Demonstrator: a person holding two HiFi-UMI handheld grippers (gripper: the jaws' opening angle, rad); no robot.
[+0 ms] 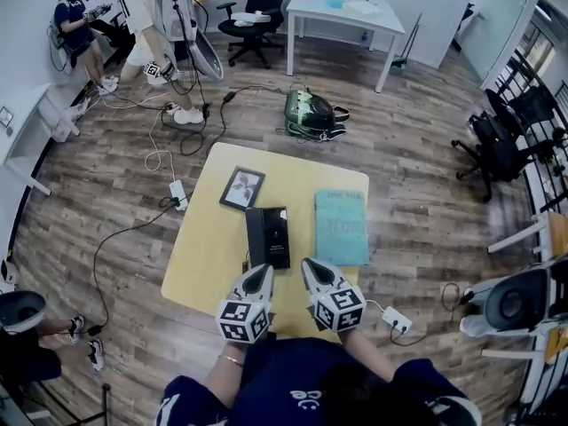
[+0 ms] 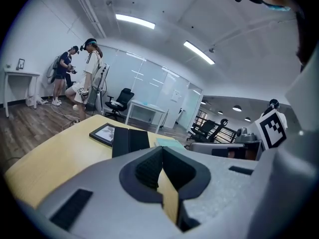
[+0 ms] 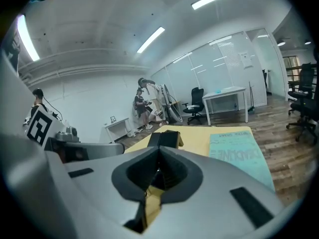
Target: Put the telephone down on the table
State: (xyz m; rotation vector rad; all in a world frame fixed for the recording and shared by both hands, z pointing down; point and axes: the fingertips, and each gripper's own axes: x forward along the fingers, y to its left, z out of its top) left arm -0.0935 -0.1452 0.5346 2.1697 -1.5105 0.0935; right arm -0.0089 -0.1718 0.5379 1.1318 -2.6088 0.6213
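Cool, even light comes from ceiling strip lights [image 2: 134, 21], which blow out to white glare in both gripper views. Head-view shadows are soft. Every view bulges fisheye-style; the gripper views darken at their corners, with blurred foregrounds.

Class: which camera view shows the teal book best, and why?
The head view: the teal book lies whole, seen from above, right of the black telephone. The right gripper view shows it at a low slant, near end out of sight. The left gripper view shows only a thin sliver.

Grey left tool [image 1: 264, 271], right tool [image 1: 308, 264], navy shirt [image 1: 293, 384]
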